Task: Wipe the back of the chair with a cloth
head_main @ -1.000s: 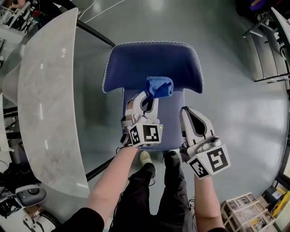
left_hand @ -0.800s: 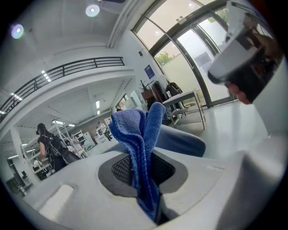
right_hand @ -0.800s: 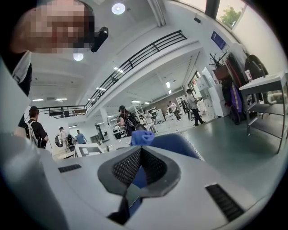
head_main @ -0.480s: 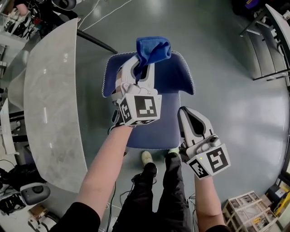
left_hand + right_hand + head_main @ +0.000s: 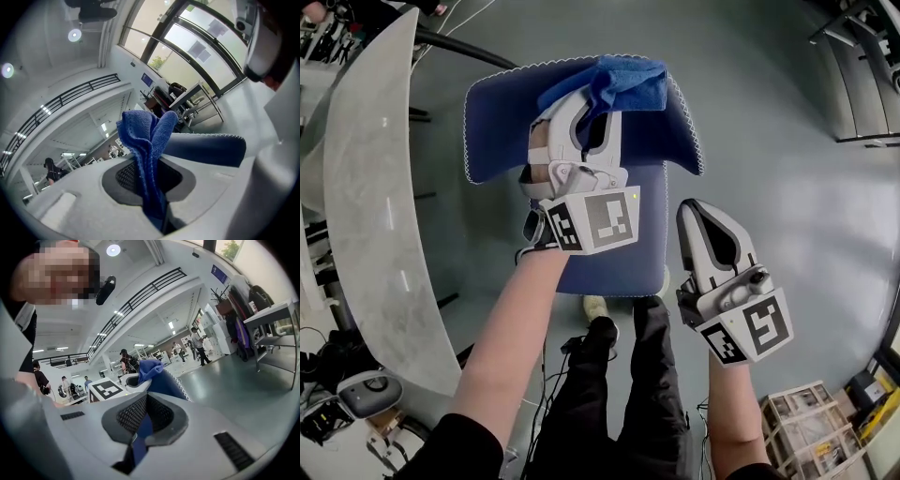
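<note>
A blue chair stands below me in the head view, its backrest (image 5: pixel 502 122) above the seat (image 5: pixel 614 253). My left gripper (image 5: pixel 581 98) is raised over the backrest's top edge and shut on a blue cloth (image 5: pixel 614 80), which lies bunched against that edge. In the left gripper view the cloth (image 5: pixel 145 150) stands up from between the jaws, with the backrest (image 5: pixel 206 149) just behind it. My right gripper (image 5: pixel 698 211) hangs to the right of the seat, shut and holding nothing. The right gripper view shows the cloth (image 5: pixel 150 369) and the backrest (image 5: pixel 171 385) beyond its closed jaws.
A long pale table (image 5: pixel 366 206) runs down the left side. Cables and gear (image 5: pixel 356 394) lie on the floor at lower left, crates (image 5: pixel 806 422) at lower right, metal racks (image 5: pixel 862 66) at upper right. My legs (image 5: pixel 600 375) stand behind the seat.
My left gripper has carried the cloth up from over the seat to the top edge of the backrest. The right gripper has stayed beside the seat.
</note>
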`<action>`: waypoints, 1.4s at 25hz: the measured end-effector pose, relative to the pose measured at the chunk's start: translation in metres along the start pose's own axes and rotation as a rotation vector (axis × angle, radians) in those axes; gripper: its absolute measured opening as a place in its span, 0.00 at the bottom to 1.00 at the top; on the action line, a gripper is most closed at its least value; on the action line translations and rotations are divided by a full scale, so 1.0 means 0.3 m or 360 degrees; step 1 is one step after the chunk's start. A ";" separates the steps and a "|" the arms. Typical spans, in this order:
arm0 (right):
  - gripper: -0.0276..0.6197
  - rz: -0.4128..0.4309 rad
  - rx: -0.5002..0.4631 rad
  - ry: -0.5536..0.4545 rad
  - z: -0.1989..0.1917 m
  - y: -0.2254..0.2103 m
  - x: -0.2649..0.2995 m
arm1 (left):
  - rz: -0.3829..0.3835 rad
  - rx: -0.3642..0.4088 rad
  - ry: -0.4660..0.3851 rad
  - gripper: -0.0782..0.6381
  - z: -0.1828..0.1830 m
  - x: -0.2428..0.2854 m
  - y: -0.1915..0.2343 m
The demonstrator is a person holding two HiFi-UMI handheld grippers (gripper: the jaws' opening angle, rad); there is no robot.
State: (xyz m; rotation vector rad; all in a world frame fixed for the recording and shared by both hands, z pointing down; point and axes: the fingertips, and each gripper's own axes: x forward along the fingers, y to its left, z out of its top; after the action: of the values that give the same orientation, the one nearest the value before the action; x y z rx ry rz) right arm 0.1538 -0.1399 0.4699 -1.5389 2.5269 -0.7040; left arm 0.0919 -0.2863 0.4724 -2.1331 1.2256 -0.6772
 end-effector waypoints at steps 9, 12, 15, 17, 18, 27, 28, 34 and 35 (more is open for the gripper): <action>0.06 -0.0038 0.0044 -0.0004 -0.152 -0.104 0.092 | -0.0044 0.0073 -0.0025 0.19 -0.224 0.029 -0.228; 0.06 -0.0074 0.0061 0.0014 -0.217 -0.170 0.111 | -0.0030 0.0065 -0.0056 0.19 -0.298 0.059 -0.307; 0.06 -0.0106 0.0077 0.0031 -0.274 -0.229 0.120 | 0.0000 0.0048 -0.0100 0.19 -0.336 0.088 -0.361; 0.06 -0.0114 0.0079 0.0037 -0.307 -0.242 0.106 | 0.0001 0.0046 -0.0117 0.19 -0.350 0.080 -0.401; 0.06 -0.0114 0.0080 0.0038 -0.320 -0.242 0.099 | -0.0006 0.0049 -0.0120 0.19 -0.359 0.072 -0.424; 0.06 -0.0092 0.0066 0.0023 -0.364 -0.254 0.160 | -0.0124 0.0065 -0.0093 0.19 -0.477 0.125 -0.584; 0.06 -0.0087 0.0063 0.0026 -0.379 -0.240 0.155 | -0.0141 0.0068 -0.0082 0.19 -0.493 0.109 -0.604; 0.06 -0.0082 0.0040 0.0041 -0.437 -0.212 0.137 | -0.0230 0.0080 -0.0032 0.19 -0.566 0.074 -0.710; 0.06 -0.0085 0.0038 0.0040 -0.441 -0.207 0.132 | -0.0246 0.0083 -0.0027 0.19 -0.573 0.068 -0.720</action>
State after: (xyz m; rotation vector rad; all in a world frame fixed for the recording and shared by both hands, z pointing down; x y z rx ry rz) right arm 0.1433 -0.1537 0.6203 -1.6051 2.4945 -0.7619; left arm 0.1122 -0.2558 0.7469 -2.2011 1.0306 -0.7469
